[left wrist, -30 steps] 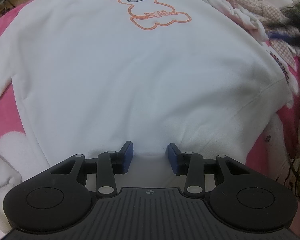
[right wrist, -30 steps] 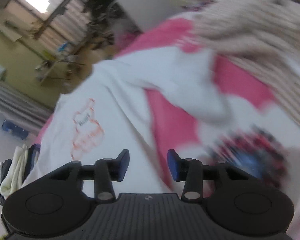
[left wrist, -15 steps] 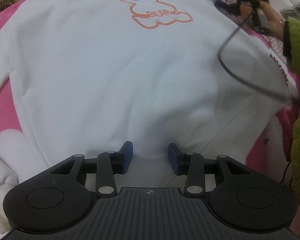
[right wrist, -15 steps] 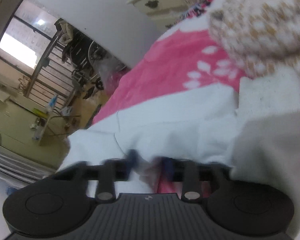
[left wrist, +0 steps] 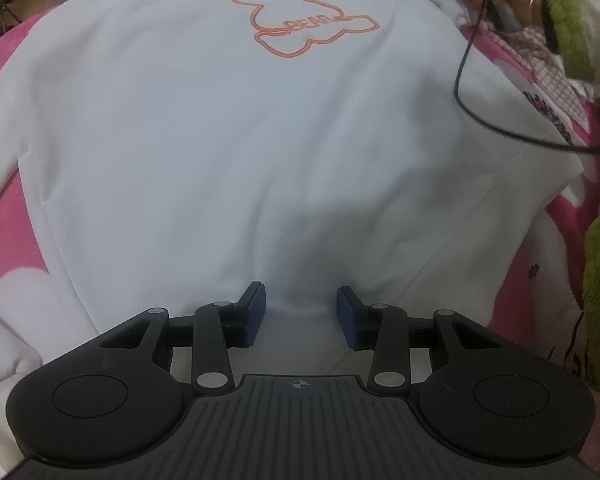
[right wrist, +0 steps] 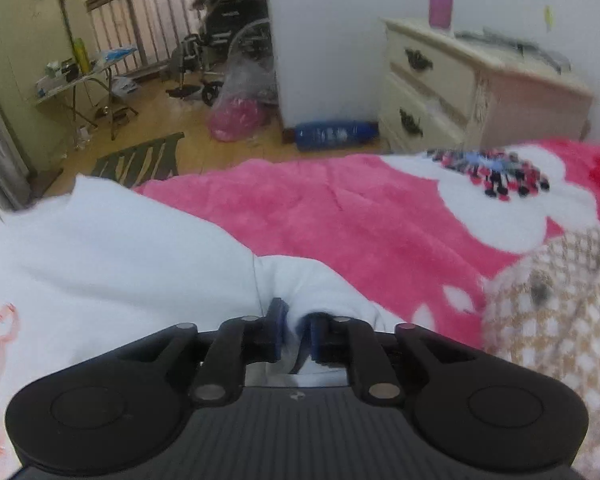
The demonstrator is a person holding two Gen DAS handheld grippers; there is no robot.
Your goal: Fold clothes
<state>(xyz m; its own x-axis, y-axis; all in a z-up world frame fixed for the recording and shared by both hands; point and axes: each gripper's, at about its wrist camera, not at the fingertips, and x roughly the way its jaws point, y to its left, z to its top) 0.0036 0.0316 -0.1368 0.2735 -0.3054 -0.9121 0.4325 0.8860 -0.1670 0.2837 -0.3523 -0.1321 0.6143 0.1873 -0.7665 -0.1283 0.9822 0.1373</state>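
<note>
Sweatshirt [left wrist: 228, 128] spread flat, print up, on the pink blanket [right wrist: 340, 208] of the bed, white, with an orange bear outline [left wrist: 296, 20] as the landmark for everything below. Long axis running from the hem, on the near side of the bear, up past it to the shoulders on the far side.

Left gripper [left wrist: 301, 314] parked at the hem, straight below the bear, fingers [left wrist: 254, 312] apart with a low hump of hem fabric lying between them; no sign of the pads pressing it, so resting open rather than clamped. Right gripper [right wrist: 296, 336] up at the shoulder and sleeve area, to the right of the bear and beyond it, fingers nearly together with a bunched fold of white cloth caught between them, jaws easing open at this instant though cloth looks pinched by both pads.

Beige knitted garment [right wrist: 556, 312] lying just right of that shoulder, farther from the bear, near enough to get dragged along.

Judged from this layout: sleeve fold inward toward the bear as the step in hand, right hand plainly the nearer one, left hand suited only to anchoring the hem. Fold direction crosswise to the long axis.
</note>
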